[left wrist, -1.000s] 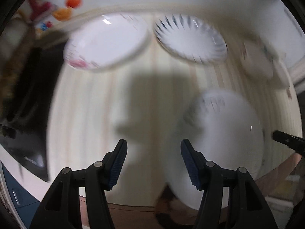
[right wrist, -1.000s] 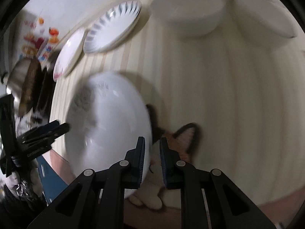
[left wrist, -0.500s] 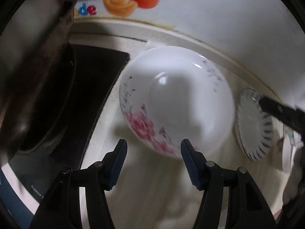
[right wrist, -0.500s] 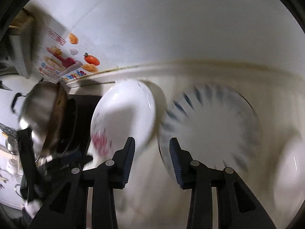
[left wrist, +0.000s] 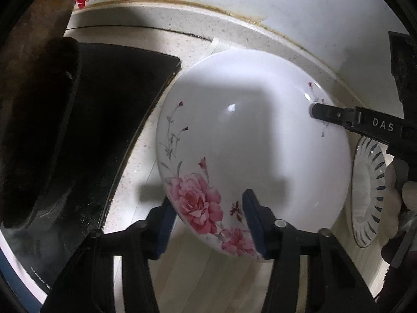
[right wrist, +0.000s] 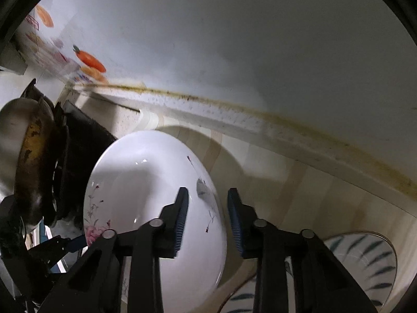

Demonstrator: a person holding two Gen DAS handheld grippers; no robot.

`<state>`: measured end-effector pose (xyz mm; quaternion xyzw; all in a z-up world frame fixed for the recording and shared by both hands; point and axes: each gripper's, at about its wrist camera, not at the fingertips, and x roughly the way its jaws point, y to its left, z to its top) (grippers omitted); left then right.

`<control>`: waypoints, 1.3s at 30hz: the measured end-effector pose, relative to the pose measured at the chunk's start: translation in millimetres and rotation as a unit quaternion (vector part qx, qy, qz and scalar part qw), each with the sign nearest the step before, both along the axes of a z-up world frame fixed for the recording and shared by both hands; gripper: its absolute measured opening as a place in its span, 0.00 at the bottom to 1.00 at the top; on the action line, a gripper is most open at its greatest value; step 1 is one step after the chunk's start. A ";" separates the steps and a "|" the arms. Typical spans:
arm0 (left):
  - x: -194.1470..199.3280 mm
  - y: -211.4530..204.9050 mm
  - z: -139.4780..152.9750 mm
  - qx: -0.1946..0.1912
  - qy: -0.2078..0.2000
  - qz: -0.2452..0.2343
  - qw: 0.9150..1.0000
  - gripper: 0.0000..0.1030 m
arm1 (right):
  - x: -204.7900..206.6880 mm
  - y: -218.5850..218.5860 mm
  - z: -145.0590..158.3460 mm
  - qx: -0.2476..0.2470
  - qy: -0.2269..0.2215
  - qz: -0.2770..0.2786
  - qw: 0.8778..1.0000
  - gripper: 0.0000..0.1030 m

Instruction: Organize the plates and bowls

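**Both grippers closing on the rose plate's rim**

The step in hand looks like the pickup of the rose-patterned plate (left wrist: 250, 140), a white plate with a pink rose print that lies flat on the pale countertop (left wrist: 146, 156), just beside the black stovetop (left wrist: 104, 109) and close to the back wall. A dark wok (left wrist: 34, 120) sits on the stove to the plate's left.

The left gripper (left wrist: 208, 221) straddles the near rim at the rose print, one blue pad outside the edge and the other over the plate's face. Its jaws are closing, with the rim between them, but the pads do not yet appear to press on it. The right gripper (right wrist: 207, 216) straddles the opposite rim, by the small sprig pattern, in the same way. Its jaws are closing too, and a visible gap remains on both sides of the edge.

A second plate with blue-grey feathered stripes (right wrist: 365, 258) rests on the counter just beside the rose plate, on the side away from the stove.

The next move probably calls for both pairs of pads to finish pinching the thin rim firmly, then a level two-handed lift. The glazed surface is likely to be slippery. From there the plate would most plausibly go onto the striped plate to form a stack.
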<state>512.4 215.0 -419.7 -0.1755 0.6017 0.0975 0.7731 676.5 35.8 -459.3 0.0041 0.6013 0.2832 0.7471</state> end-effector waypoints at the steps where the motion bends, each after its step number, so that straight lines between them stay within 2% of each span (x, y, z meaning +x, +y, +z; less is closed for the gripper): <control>1: 1.1 0.7 -2.3 -0.001 0.000 0.003 1.000 0.41 | 1.6 3.2 -5.0 -0.005 0.007 0.005 1.000 0.22; 5: 4.2 5.6 -6.8 -0.013 -0.006 0.018 1.000 0.37 | -0.8 0.5 -10.5 0.003 0.009 0.010 1.000 0.21; 12: 4.5 6.4 -5.5 -0.012 -0.009 0.023 1.000 0.37 | 1.5 -7.0 -12.8 0.021 0.015 0.012 1.000 0.18; 18: -21.5 1.2 10.5 -0.004 -0.026 0.012 1.000 0.37 | -3.8 -18.6 -5.5 0.042 0.008 0.015 0.999 0.13; 26: -26.9 -13.5 29.2 0.010 -0.036 -0.008 0.999 0.37 | -20.0 -39.1 8.7 0.055 0.004 0.010 0.998 0.11; 33: -39.8 -31.4 69.9 0.014 -0.064 -0.034 0.997 0.37 | -49.2 -72.4 46.3 0.070 -0.015 -0.009 0.997 0.11; 39: -63.4 -63.7 105.9 0.018 -0.087 -0.075 0.993 0.37 | -97.4 -119.5 87.4 0.084 -0.032 -0.034 0.995 0.11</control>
